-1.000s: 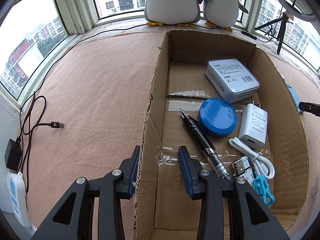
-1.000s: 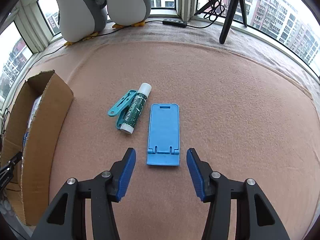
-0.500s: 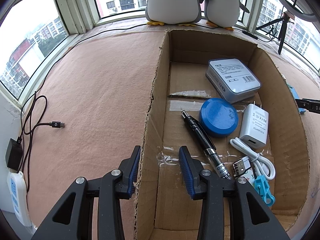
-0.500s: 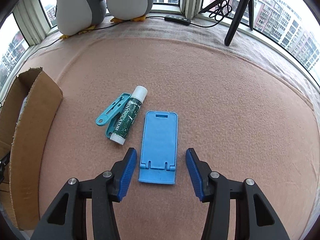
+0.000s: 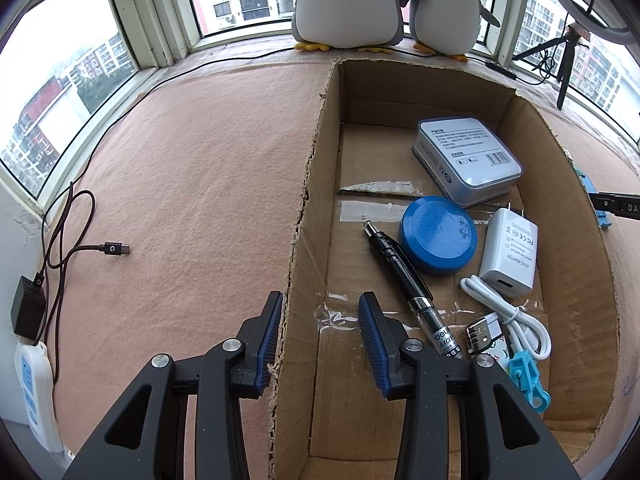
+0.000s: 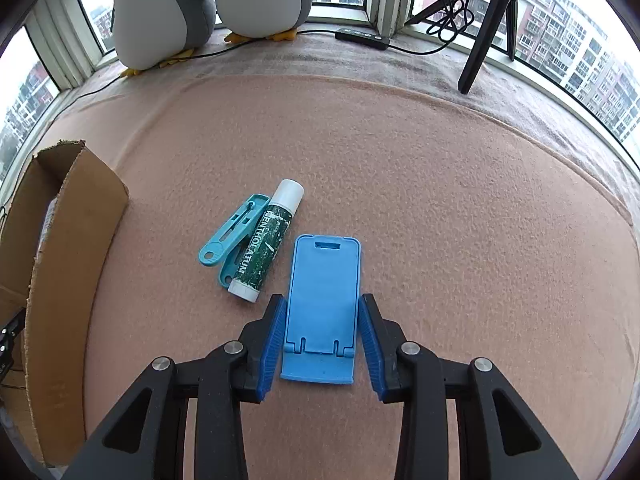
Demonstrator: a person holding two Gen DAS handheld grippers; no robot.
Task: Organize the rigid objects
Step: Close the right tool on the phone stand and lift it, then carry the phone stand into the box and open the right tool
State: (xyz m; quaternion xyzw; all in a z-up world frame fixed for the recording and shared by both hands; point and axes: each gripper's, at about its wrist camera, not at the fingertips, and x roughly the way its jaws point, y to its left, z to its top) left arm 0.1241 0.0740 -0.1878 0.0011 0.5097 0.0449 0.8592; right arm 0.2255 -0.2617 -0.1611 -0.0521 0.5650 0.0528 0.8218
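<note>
A blue phone stand point(image 6: 322, 304) lies flat on the pink cloth. My right gripper point(image 6: 322, 320) is open with its jaws on either side of the stand's near half, close to its edges. Left of it lie a green lip balm tube point(image 6: 266, 240) and a teal clip point(image 6: 232, 236). My left gripper point(image 5: 320, 320) is open and straddles the left wall of the cardboard box point(image 5: 304, 216). The box holds a silver tin point(image 5: 466, 158), a blue round lid point(image 5: 439, 234), a black pen point(image 5: 404, 276), a white charger point(image 5: 510, 258), a white cable point(image 5: 508, 320) and a teal clip point(image 5: 528, 380).
Two plush penguins point(image 6: 208, 4) stand by the window. A black tripod point(image 6: 486, 20) stands at the back right. A dark cable point(image 5: 80, 248) and a white power strip point(image 5: 34, 392) lie left of the box. The box's outer wall point(image 6: 68, 272) is at the left in the right wrist view.
My right gripper has moved forward so that its open jaws now flank the blue phone stand, and they have narrowed. My left gripper has hardly moved.
</note>
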